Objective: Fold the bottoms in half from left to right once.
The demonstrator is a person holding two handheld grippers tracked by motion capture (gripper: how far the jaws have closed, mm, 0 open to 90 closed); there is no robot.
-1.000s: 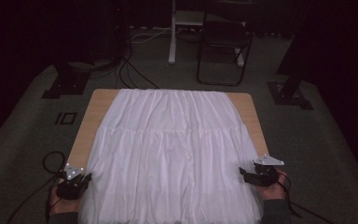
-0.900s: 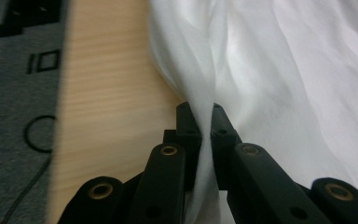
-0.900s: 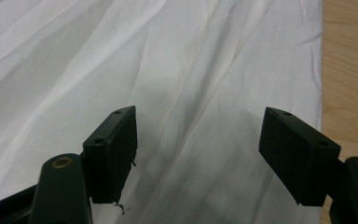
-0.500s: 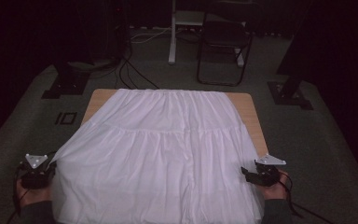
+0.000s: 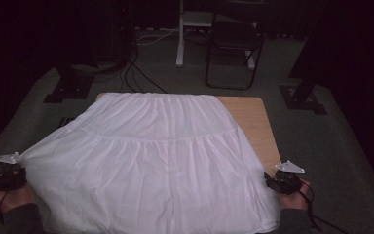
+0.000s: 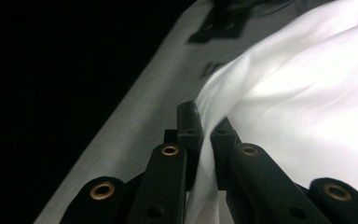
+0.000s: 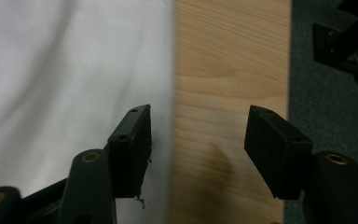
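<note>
On the wooden table lies the white skirt, its left hem corner clamped in the left gripper and drawn outward to spread it, while the right gripper, jaws apart and just closing, straddles the opposite edge.

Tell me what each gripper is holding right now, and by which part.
The left gripper pinches the white pleated cotton skirt at its left hem corner. The right gripper holds nothing; its jaws straddle the skirt's right edge.

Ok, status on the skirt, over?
Left hand-held gripper shut on skirt edge, pulled out past table. Right hand-held gripper open, jaws just been closing, straddling hem edge, no grip. Nothing in the way.
</note>
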